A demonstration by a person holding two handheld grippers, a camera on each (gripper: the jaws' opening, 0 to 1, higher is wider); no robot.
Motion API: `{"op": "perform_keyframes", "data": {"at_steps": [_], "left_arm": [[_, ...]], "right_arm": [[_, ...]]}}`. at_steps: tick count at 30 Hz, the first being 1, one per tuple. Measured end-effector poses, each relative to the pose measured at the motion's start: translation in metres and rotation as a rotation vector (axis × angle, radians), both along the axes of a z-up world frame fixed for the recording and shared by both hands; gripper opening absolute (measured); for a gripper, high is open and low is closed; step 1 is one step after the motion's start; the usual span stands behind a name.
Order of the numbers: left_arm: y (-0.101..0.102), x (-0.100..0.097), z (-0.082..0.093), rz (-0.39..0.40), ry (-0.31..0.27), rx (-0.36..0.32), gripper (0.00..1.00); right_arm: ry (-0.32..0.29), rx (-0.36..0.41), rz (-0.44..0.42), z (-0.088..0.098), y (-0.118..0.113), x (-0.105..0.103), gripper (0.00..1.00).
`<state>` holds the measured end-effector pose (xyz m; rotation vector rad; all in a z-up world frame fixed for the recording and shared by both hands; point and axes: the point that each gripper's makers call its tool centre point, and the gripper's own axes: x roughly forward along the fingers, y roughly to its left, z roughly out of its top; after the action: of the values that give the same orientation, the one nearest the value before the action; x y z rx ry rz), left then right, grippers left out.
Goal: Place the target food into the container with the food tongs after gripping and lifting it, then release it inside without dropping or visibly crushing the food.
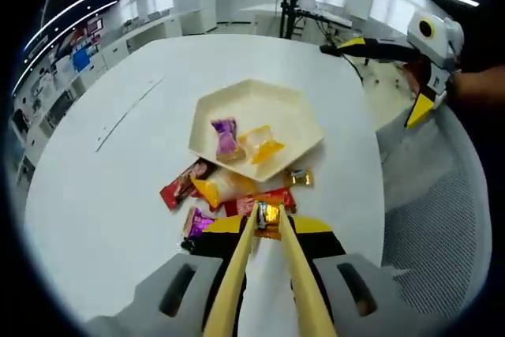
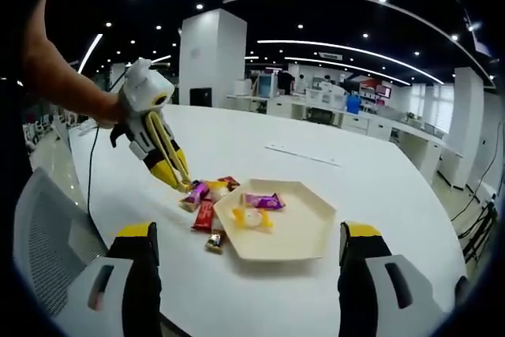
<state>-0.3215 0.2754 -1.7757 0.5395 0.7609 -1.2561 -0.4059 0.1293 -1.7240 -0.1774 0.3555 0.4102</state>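
Gripping step: the left tool [image 1: 268,222], tongs narrowed on a gold sweet [image 1: 268,215]; next lift it ahead into the tray [image 1: 304,112]; right tool [image 2: 245,262] wide

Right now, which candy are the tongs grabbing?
Find the white table, then the cream tray. A pile of candies lies beside it, and the tongs pinch the small shiny gold one at the pile's edge, by the long red wrapper.

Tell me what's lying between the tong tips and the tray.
In the left gripper view, a yellow packet and a red wrapper lie between the tongs and the tray.
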Motion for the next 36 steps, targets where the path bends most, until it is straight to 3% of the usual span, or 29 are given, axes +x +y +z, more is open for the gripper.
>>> {"op": "perform_keyframes", "data": {"at_steps": [22, 36], "left_arm": [[-0.101, 0.035, 0.042, -0.077, -0.035, -0.001, 0.17], [-0.135, 0.041, 0.057, -0.119, -0.058, -0.005, 0.17]], "right_arm": [[-0.006, 0.005, -0.009, 0.002, -0.002, 0.0, 0.93], [-0.006, 0.004, -0.012, 0.002, -0.001, 0.0, 0.92]]}}
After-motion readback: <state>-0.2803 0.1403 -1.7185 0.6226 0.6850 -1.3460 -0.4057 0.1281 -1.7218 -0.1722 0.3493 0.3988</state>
